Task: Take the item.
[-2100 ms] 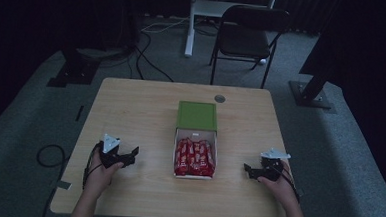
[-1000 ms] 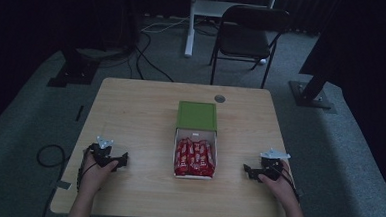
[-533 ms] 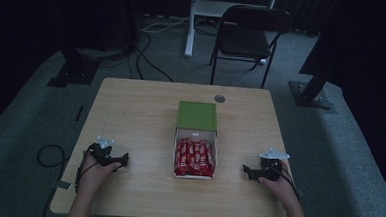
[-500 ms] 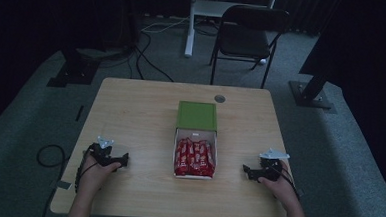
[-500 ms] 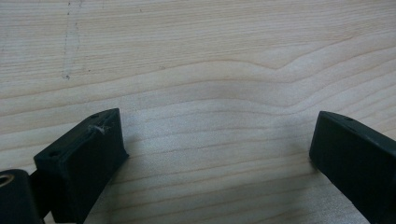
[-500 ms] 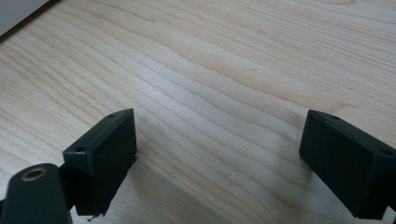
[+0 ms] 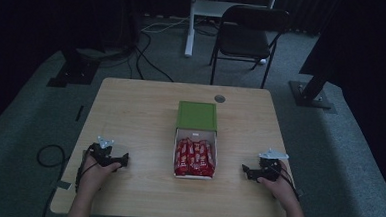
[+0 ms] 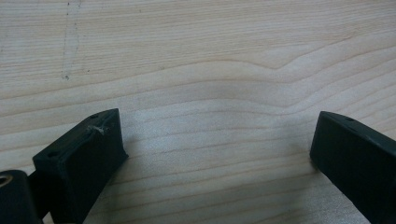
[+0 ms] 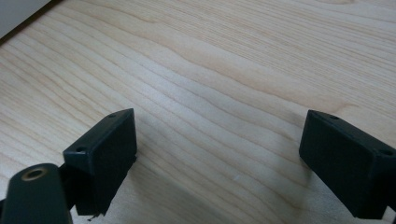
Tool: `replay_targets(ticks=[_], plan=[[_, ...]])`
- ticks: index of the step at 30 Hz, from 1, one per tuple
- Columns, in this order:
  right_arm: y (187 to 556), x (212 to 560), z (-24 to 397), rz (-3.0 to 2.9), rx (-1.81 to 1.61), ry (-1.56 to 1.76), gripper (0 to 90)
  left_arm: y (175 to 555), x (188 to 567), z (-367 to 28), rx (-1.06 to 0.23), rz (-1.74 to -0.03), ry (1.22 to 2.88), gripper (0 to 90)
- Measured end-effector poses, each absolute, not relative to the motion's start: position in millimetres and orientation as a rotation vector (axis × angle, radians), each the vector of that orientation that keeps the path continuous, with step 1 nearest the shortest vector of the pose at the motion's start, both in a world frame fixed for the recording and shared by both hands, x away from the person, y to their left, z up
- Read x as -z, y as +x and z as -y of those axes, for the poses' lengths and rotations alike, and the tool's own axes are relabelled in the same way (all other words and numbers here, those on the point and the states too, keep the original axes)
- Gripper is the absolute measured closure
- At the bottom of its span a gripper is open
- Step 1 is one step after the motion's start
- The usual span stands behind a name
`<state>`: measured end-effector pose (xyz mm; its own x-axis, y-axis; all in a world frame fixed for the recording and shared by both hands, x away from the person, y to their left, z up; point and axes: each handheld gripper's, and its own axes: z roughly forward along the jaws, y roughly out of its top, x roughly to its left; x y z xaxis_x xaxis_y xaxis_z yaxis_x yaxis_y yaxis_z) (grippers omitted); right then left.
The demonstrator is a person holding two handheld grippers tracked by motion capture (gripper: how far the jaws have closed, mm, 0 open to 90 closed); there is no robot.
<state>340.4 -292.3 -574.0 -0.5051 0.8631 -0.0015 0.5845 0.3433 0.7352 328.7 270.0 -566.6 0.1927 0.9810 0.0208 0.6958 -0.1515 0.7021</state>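
1. Left gripper: rests low on the wooden table at its near left, held in the person's left hand. Jaws point toward the centre of the table.
2. Left gripper, own view: the two black jaws stand wide apart with nothing between them, bare wood grain beneath. The high view is too small to show this spread.
3. Right gripper: rests at the near right of the table, held in the right hand, jaws pointing toward the centre.
4. Right gripper, own view: jaws spread wide and empty, close over the table surface.
5. Box: seen in the high view, it lies at the table's centre, between the two grippers and well apart from each. Its green lid is folded back toward the far side.
6. Red packets: they fill the open white tray of the box in rows.
7. Small round grommet: set in the table beyond the box.
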Motion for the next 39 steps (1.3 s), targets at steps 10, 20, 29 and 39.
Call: replay_targets(ticks=[10,20,29,39], plan=[[339.3,569.6,282.3,-2.207,-0.992,1.32,11.0,328.7,566.7,-270.1,-0.664,-1.562,1.917,3.4],[339.4,546.7,273.7,-2.157,-1.075,1.331,12.3,328.8,566.8,-270.0,-0.664,-1.56,1.917,3.2],[337.6,520.3,260.6,-2.141,-1.114,1.276,13.4,328.8,566.7,-270.2,-0.664,-1.56,1.921,3.2],[335.0,494.2,246.9,-2.116,-1.162,1.241,13.7,328.8,566.7,-270.1,-0.664,-1.56,1.92,3.2]])
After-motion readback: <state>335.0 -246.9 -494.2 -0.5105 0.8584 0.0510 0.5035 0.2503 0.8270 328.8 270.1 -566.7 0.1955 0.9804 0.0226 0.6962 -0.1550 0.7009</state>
